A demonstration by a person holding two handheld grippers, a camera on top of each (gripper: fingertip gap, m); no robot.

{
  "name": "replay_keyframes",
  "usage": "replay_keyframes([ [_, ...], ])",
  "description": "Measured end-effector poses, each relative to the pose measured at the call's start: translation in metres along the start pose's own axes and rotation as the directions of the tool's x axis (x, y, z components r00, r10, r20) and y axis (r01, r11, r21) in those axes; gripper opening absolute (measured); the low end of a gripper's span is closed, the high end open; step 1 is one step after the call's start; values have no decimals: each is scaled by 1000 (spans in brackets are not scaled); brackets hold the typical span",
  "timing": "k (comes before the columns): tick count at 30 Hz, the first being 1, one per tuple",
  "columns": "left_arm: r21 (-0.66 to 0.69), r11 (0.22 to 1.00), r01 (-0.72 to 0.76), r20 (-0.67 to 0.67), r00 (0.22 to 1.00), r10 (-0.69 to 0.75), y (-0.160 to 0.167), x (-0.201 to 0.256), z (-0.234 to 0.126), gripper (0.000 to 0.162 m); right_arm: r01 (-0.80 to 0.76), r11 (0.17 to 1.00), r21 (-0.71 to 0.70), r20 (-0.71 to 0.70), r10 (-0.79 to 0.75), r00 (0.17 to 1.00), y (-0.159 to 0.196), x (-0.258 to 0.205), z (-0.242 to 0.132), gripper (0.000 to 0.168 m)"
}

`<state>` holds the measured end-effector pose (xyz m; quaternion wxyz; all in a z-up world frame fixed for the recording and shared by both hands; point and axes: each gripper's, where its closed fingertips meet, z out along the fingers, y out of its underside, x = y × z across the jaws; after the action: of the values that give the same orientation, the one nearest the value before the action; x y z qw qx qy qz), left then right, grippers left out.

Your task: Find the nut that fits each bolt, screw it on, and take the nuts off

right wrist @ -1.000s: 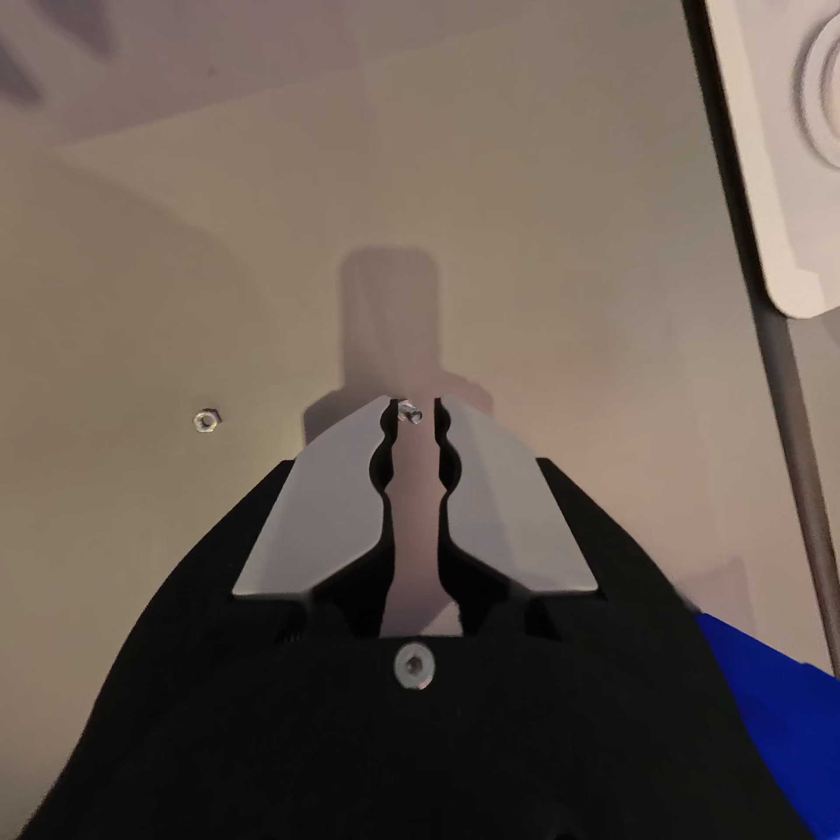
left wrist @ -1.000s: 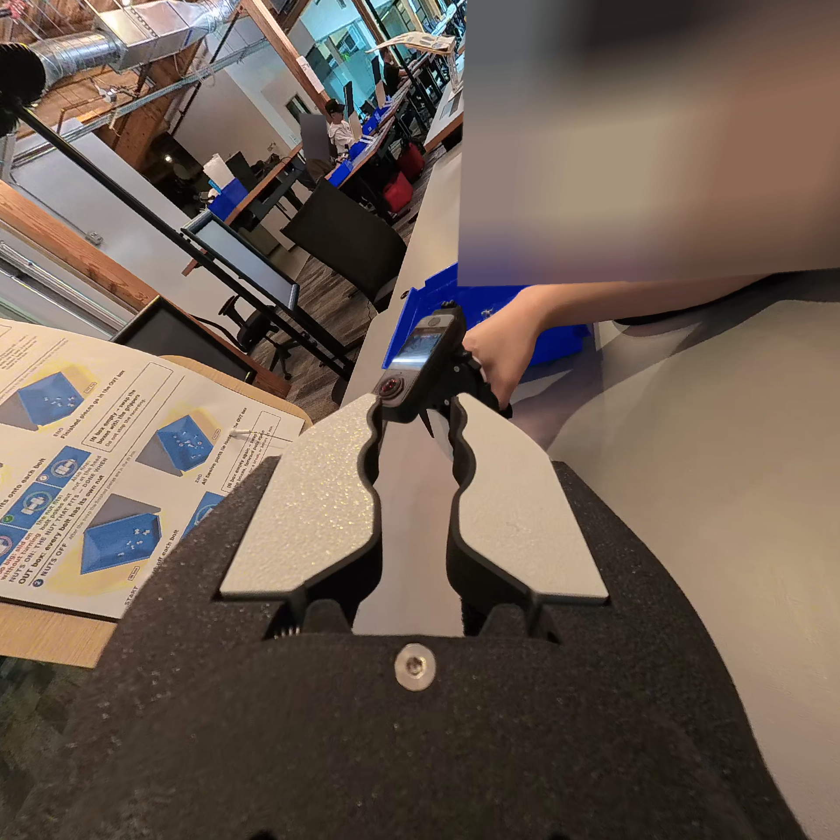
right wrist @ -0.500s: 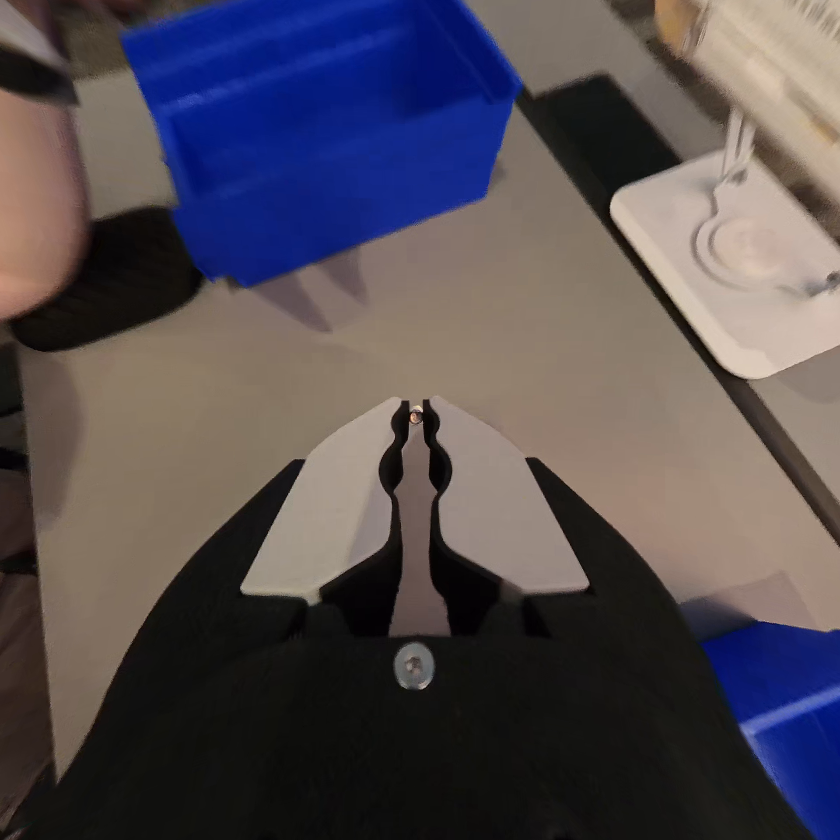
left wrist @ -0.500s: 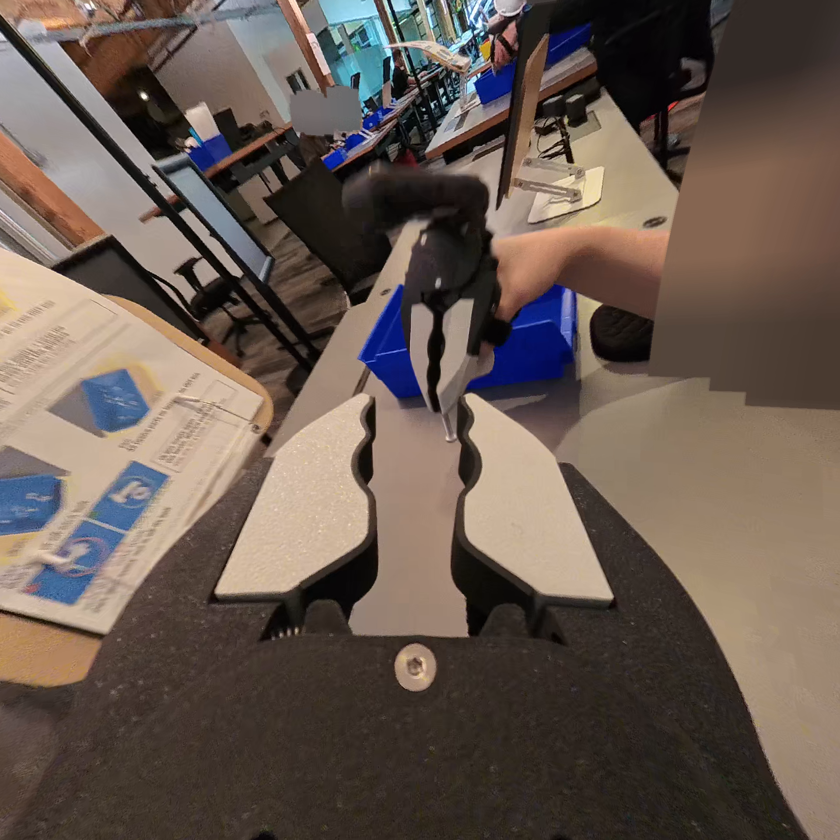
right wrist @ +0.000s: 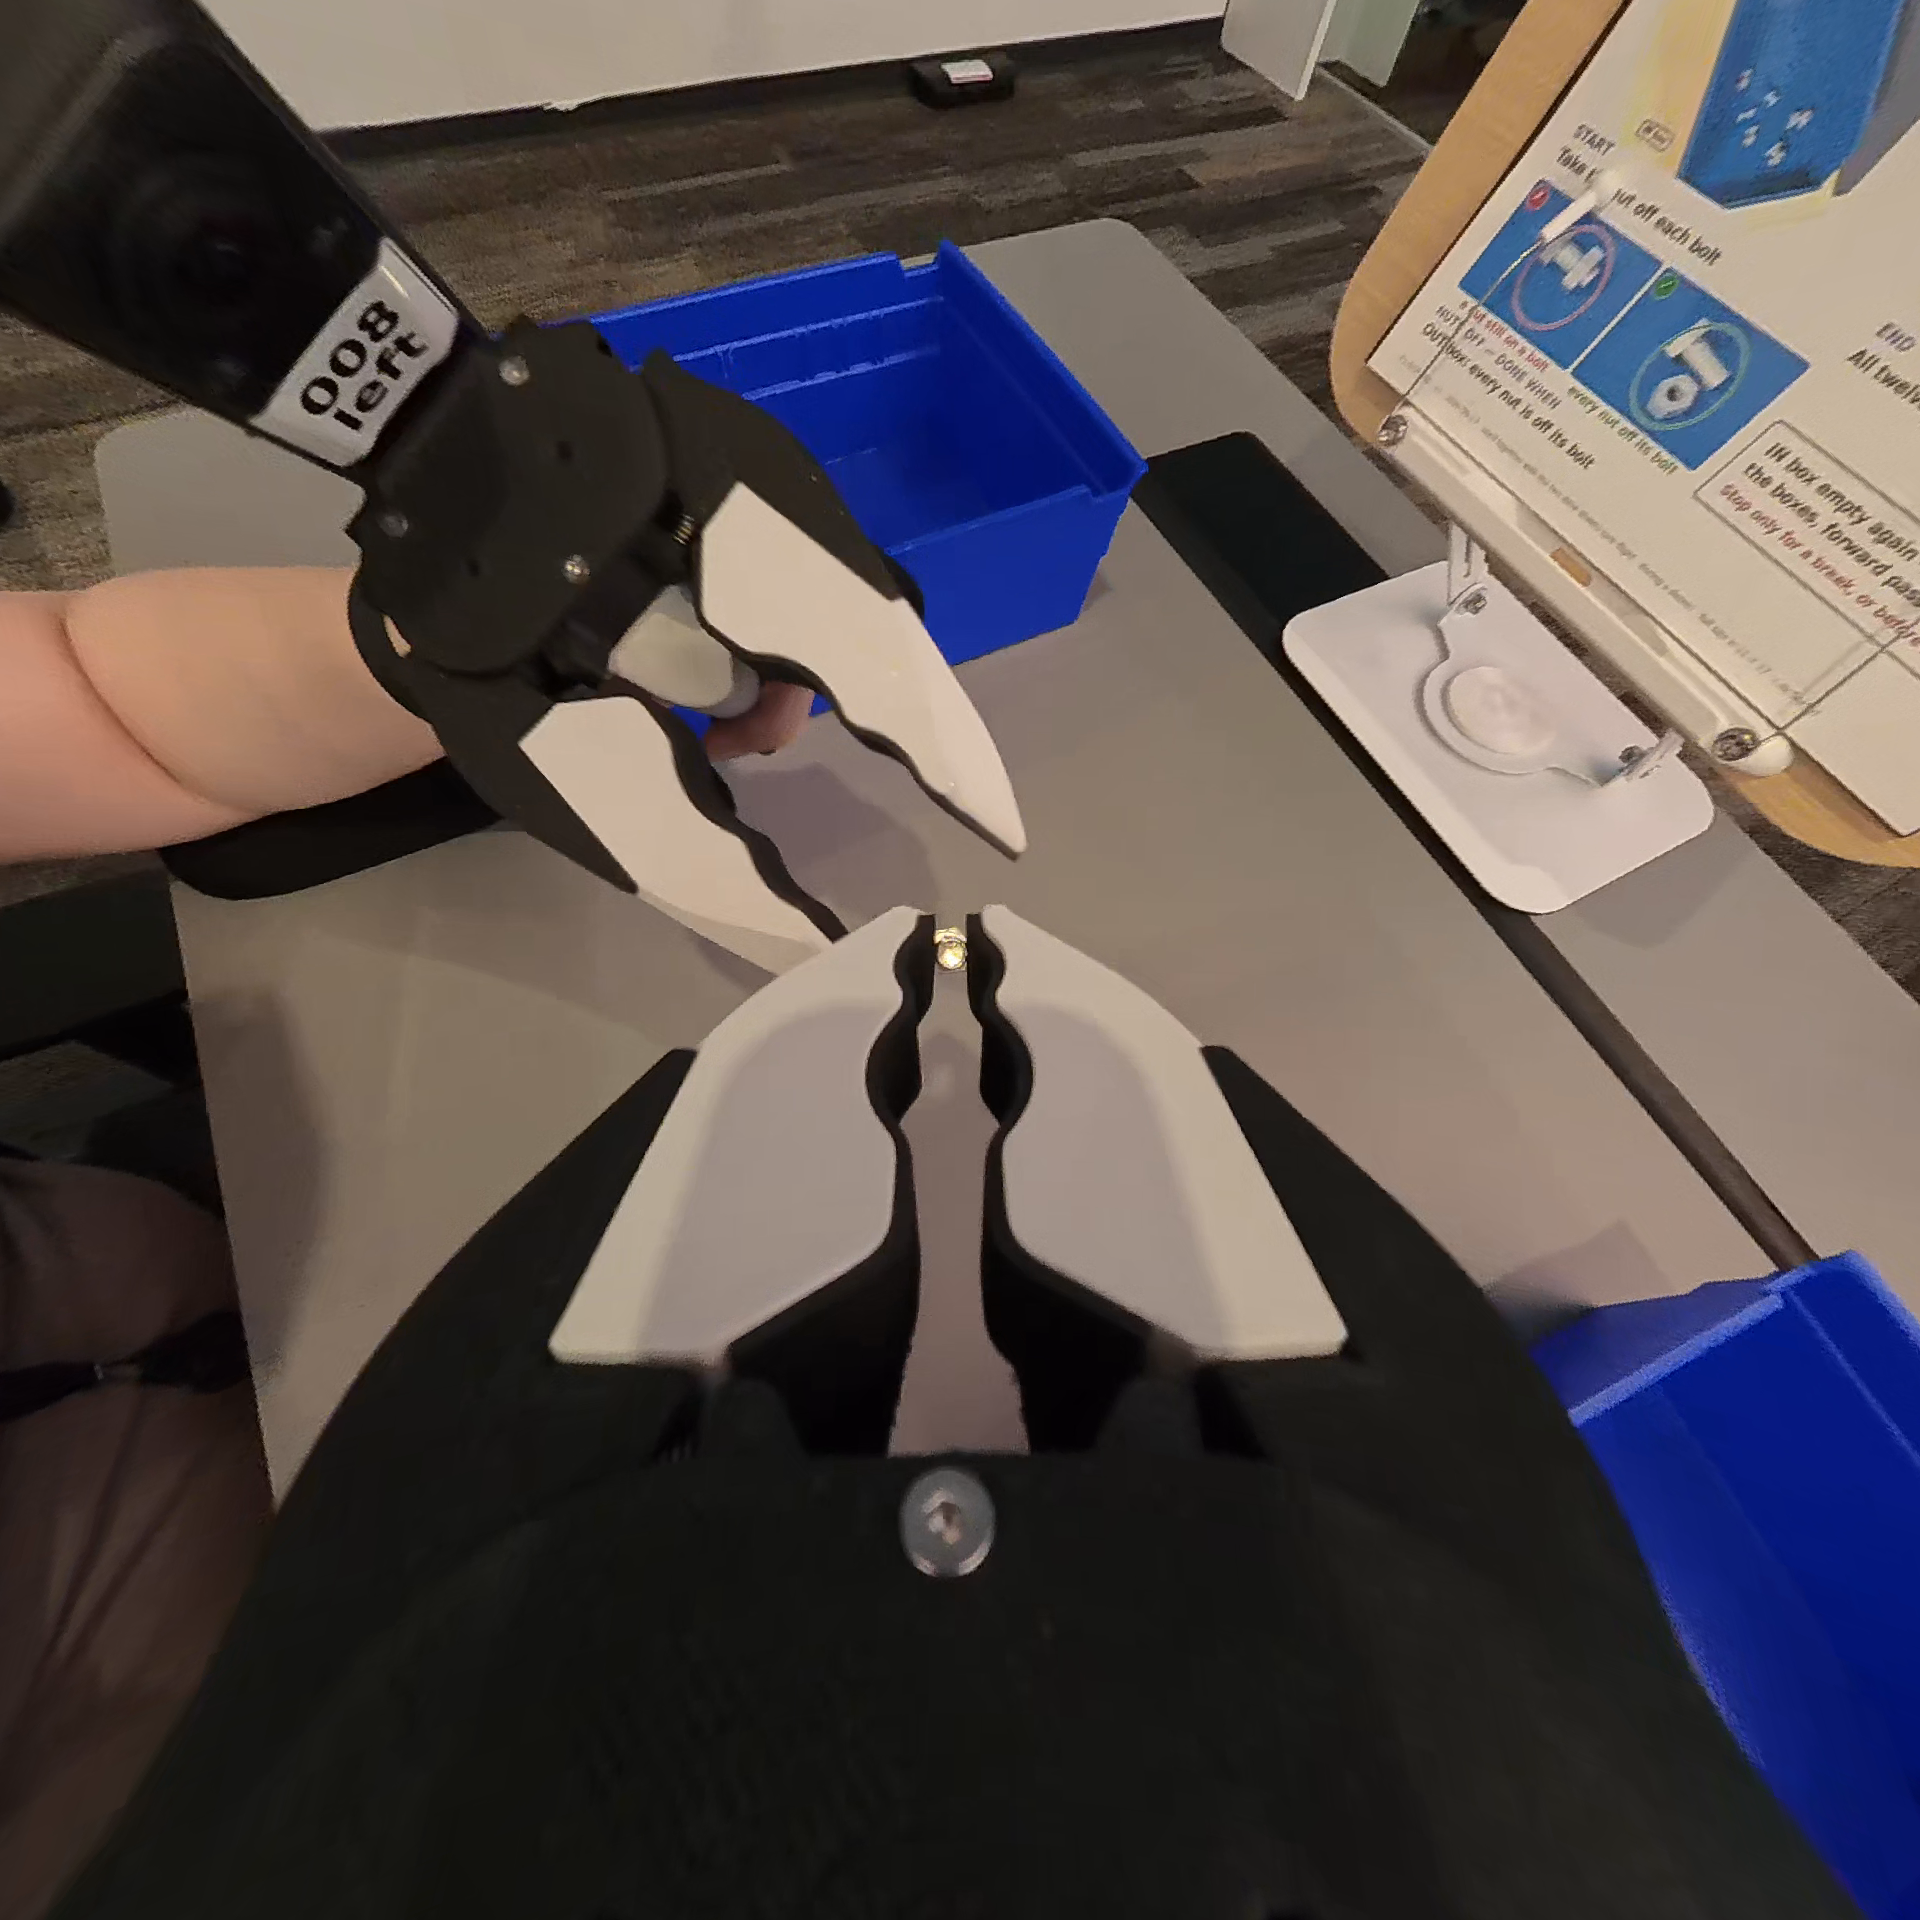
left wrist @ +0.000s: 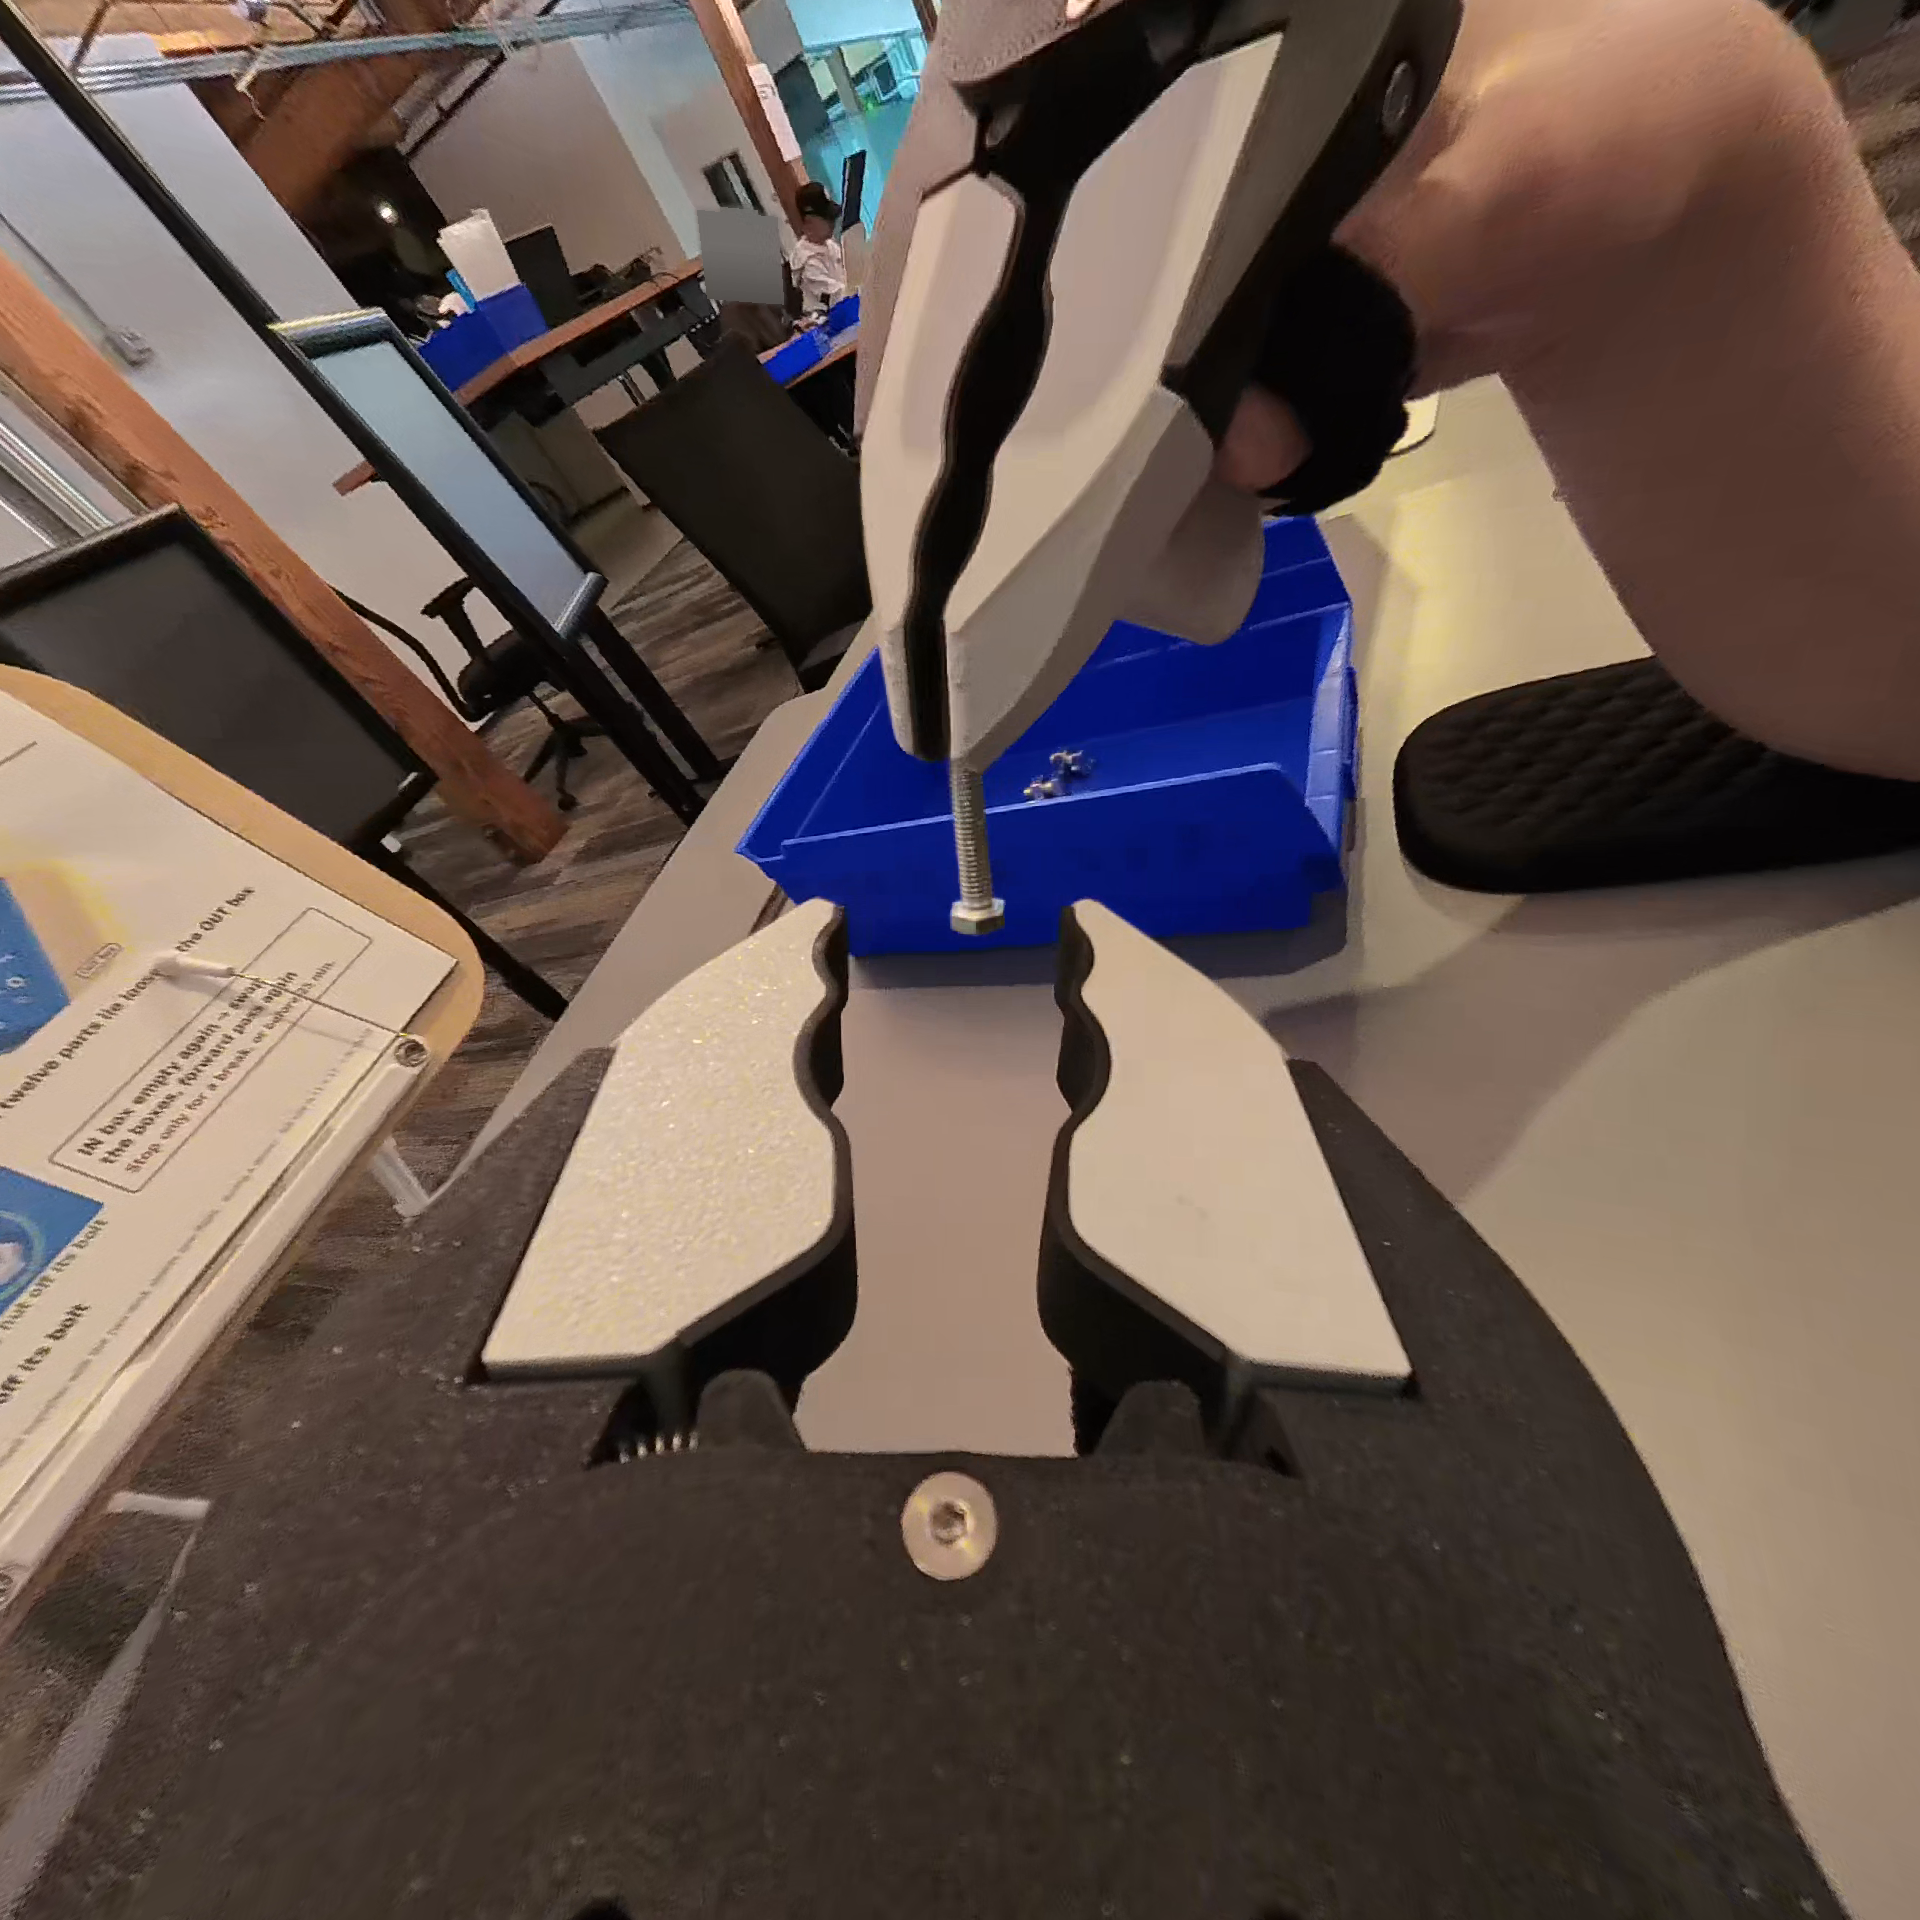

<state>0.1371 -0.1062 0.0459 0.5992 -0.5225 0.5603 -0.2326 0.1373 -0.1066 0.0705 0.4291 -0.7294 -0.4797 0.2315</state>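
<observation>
My right gripper point(right wrist: 948, 920) is shut on a small silver bolt point(right wrist: 948, 951) at its fingertips. In the left wrist view it point(left wrist: 925, 738) comes down from above, and the bolt point(left wrist: 968, 831) hangs from it with the hex head at the bottom. My left gripper point(left wrist: 953, 925) is open and empty. The bolt head sits level with the gap between its fingertips, touching neither. In the right wrist view the left gripper point(right wrist: 916, 894) reaches in from the upper left, tips just beyond the bolt.
A blue bin point(left wrist: 1195, 831) with several small metal parts point(left wrist: 1055, 774) stands behind the bolt. Another blue bin point(right wrist: 997, 488) stands at the far table end, and one point(right wrist: 1766, 1455) at the lower right. An instruction sheet point(right wrist: 1662, 364) stands on a white base point(right wrist: 1496, 748). A black pad point(left wrist: 1662, 779) lies under the forearm. Left and right tips are no more than a few centimetres apart.
My right gripper closed on the bolt on the table, lifted it and swung it toward my left gripper. The bolt head now hangs between the open left fingers.
</observation>
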Motion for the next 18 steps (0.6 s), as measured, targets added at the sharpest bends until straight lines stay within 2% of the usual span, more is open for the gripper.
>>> replay_keyframes([
  [9,36,999,6,-69,998,-3,-1,15,6,24,36,999,-31,4,-36,999,2,-10,3,7],
  [18,18,1000,14,-93,996,-12,2,18,7,23,40,999,-36,-10,-40,999,1,-13,2,7],
])
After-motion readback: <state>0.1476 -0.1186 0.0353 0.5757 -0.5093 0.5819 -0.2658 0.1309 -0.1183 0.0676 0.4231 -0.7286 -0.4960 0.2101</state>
